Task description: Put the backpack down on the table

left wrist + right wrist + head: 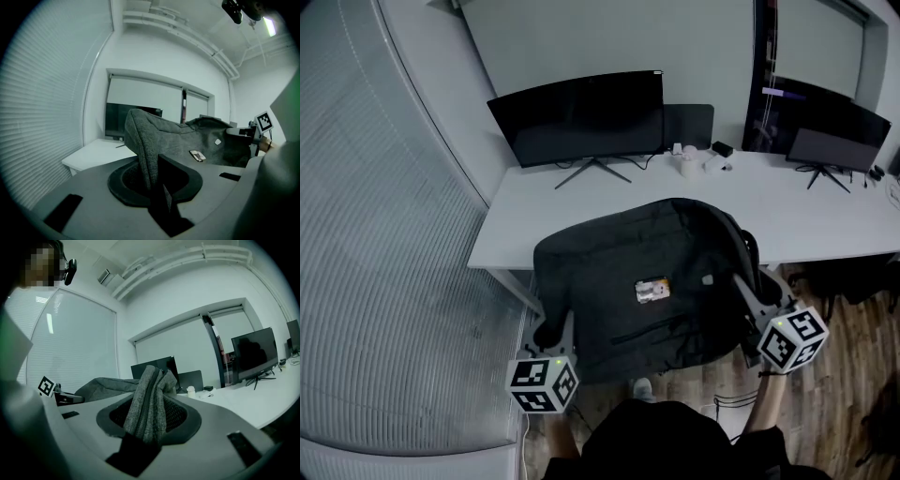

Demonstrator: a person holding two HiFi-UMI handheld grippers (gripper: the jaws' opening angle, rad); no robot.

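Observation:
I hold a dark grey backpack up flat between both grippers, its far end over the front edge of the white table. A small light tag sits on its upper face. My left gripper is shut on the backpack's near left edge; in the left gripper view the grey fabric runs down between the jaws of that gripper. My right gripper is shut on the right side; in the right gripper view a bunched fold of fabric is pinched in that gripper.
A wide black monitor stands at the table's back, a second monitor at the right. Small white items lie between them. Window blinds run along the left. Wood floor lies below.

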